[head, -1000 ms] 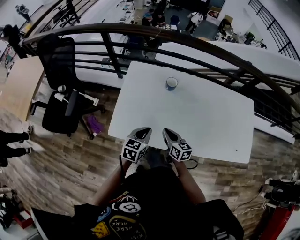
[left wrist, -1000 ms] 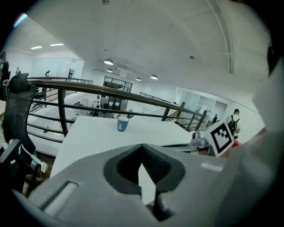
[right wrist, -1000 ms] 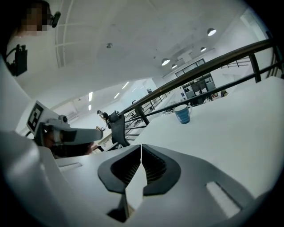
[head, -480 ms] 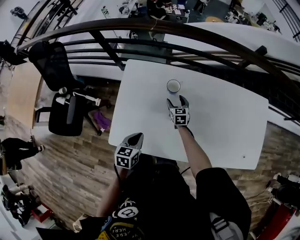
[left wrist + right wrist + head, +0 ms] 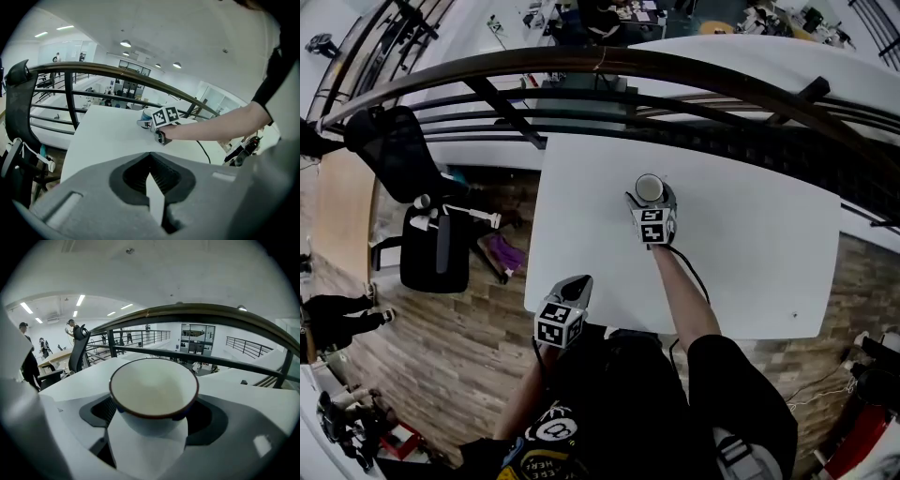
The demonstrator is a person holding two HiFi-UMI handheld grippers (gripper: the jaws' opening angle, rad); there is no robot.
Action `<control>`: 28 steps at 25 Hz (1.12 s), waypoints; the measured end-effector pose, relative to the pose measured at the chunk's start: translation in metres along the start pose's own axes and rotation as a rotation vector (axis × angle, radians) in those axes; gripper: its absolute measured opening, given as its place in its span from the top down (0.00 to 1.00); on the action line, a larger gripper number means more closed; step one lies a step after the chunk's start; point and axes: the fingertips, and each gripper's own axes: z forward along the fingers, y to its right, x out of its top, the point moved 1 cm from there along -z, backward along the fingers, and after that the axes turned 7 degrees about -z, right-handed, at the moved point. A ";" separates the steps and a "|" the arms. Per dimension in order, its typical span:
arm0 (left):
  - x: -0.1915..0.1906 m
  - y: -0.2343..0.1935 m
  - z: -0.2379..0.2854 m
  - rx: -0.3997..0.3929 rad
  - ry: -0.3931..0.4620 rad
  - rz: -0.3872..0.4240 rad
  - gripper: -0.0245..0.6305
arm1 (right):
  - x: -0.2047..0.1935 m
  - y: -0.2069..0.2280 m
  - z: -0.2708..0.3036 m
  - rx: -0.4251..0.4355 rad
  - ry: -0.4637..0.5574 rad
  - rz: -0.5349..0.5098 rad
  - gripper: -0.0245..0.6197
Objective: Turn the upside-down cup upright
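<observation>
Curving behind table (image 5: 750, 253) and cup (image 5: 649, 187), a railing (image 5: 581, 60); office chair (image 5: 431, 258) at left

Even, soft indoor light from ceiling lights (image 5: 125, 43); strong fisheye bending, dark corners; cup (image 5: 153, 389) sharp.

No legible text; shirt print (image 5: 547, 432) too blurred.

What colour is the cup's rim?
Dark blue, on a white cup; clearest in the right gripper view.
</observation>
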 end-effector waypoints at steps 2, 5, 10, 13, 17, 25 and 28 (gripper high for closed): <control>0.005 0.000 0.002 -0.010 -0.011 0.018 0.96 | 0.004 0.007 0.005 -0.048 0.004 -0.003 0.30; 0.024 -0.005 0.008 -0.037 -0.006 0.036 0.96 | 0.012 0.011 0.010 -0.047 0.016 -0.050 0.34; 0.100 -0.012 0.018 -0.096 0.087 -0.001 0.96 | 0.036 -0.018 -0.024 0.067 0.102 -0.167 0.34; 0.143 0.007 0.036 -0.167 0.084 0.029 0.78 | 0.069 -0.052 -0.079 0.165 0.162 -0.282 0.34; 0.153 0.029 0.058 -0.173 0.011 0.109 0.59 | 0.091 -0.094 -0.139 0.258 0.173 -0.396 0.34; 0.109 0.051 0.057 -0.263 -0.118 -0.044 0.90 | 0.079 -0.119 -0.201 0.164 0.119 -0.708 0.34; 0.107 0.051 0.054 -0.287 -0.099 -0.077 0.90 | 0.073 -0.115 -0.218 0.185 0.157 -0.622 0.34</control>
